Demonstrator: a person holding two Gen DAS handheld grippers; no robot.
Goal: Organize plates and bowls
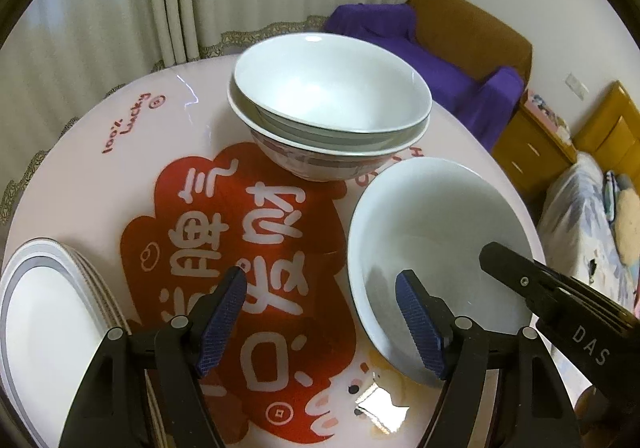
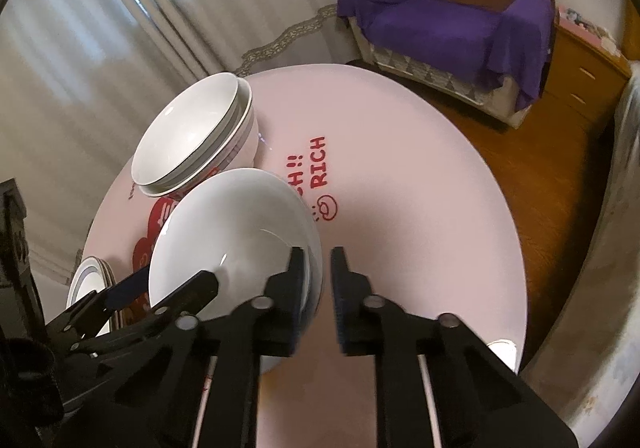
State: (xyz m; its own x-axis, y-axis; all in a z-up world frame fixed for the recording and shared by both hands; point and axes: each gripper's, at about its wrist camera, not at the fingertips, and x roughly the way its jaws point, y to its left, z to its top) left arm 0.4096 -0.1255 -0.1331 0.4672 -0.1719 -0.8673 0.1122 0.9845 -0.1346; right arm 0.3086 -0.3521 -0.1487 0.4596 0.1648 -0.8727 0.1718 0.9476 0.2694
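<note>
Lone white bowl [image 1: 432, 215] on the round printed surface [image 1: 100, 187], right tool [image 2: 316, 252] clenched on its rim, left tool [image 1: 322, 274] released, spread across the bowl's near edge without pressing, nested bowls [image 1: 332, 103] behind, plate stack [image 1: 44, 308] at the left edge

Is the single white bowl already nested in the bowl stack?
No, the single bowl sits apart on the table, beside the stack of bowls.
</note>
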